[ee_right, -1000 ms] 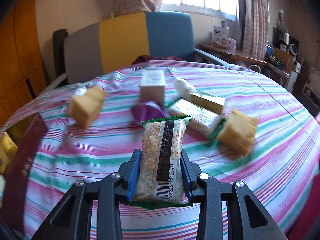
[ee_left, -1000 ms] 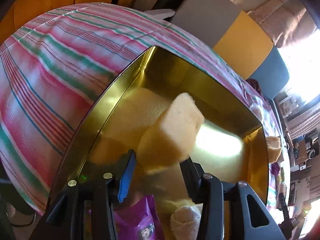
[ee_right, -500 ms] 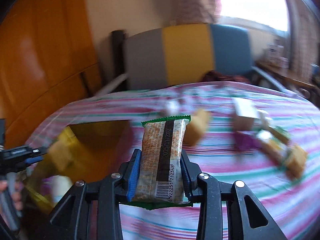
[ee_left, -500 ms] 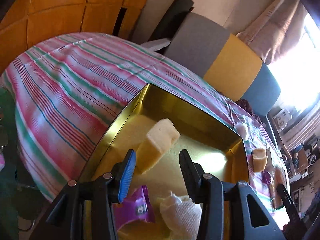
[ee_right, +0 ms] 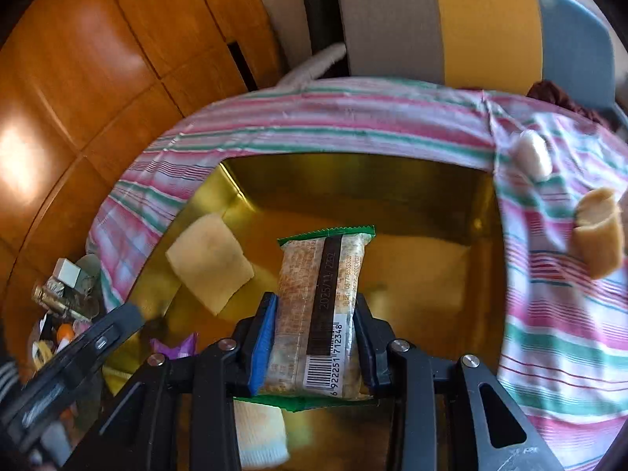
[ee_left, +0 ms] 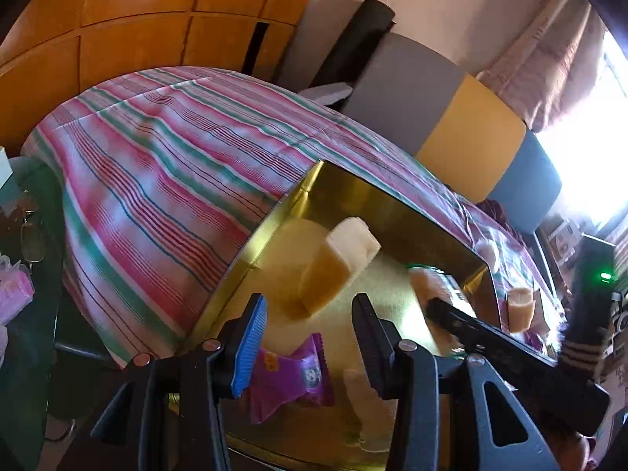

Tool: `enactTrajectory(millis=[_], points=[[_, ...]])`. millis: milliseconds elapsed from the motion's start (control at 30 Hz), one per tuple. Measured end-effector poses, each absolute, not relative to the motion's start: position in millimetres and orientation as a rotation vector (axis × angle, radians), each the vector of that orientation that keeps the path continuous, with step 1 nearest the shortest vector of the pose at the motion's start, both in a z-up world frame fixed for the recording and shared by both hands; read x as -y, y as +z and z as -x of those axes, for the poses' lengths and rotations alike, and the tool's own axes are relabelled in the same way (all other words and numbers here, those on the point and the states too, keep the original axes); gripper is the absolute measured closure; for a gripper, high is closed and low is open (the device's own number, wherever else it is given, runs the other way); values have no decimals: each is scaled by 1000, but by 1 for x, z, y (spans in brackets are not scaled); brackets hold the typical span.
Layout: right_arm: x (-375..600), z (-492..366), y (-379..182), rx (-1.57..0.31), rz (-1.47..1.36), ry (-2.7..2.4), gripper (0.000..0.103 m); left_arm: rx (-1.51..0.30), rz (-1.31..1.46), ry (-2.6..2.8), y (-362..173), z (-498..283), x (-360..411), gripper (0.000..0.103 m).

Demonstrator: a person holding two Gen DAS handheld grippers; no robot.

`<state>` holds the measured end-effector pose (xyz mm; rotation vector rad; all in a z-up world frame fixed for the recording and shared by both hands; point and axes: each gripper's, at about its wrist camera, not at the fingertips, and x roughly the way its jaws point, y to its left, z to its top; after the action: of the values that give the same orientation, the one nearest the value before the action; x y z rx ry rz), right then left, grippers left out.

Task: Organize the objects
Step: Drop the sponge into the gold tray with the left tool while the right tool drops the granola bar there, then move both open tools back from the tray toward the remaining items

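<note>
Above gold tin (ee_right: 482,212), our right gripper (ee_right: 314,337) clamps wrapped snack bar (ee_right: 322,298), long axis along fingers, tip toward tin floor directly below. We judge straight lowering suffices. Our left gripper (ee_left: 310,333) stands part-open, holding nothing, over cake slice (ee_left: 333,267) and purple packet (ee_left: 290,376) inside tin.

Count, both views:
- Tin (ee_right: 484,212): one.
- Cake pieces: one in tin (ee_right: 210,261), one on cloth (ee_right: 598,231); two.
- Purple packets (ee_left: 290,376): one.
- Green-edged bars (ee_right: 322,314): one.
- White wrapped rolls: one in tin (ee_right: 261,431), one on cloth (ee_right: 532,155).
</note>
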<state>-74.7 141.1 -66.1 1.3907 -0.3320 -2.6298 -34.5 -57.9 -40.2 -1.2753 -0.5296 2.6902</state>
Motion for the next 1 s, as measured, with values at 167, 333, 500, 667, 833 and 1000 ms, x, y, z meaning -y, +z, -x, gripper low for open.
enactTrajectory(millis=[167,333,500,667,833,1000], points=[[-130,94,-76,395,-1412,-2599,63,563,1277,2690,-42,36,62,58],[-125,90,-69,430,-1365,-2578,46,568,1273,2687,-41,36,63,58],[-125,70,-53,304,-1299,-2626,44,561,1256,2681,-40,34,60,58],[-126,48,-33,128,-1237,-2709,39,532,1253,2669,-40,32,53,58],[-134,30,-18,37,-1187,-2780,38,496,1250,2654,-40,30,46,58],[-149,12,-6,-27,-1158,-2836,38,469,1249,2621,-39,27,36,58]])
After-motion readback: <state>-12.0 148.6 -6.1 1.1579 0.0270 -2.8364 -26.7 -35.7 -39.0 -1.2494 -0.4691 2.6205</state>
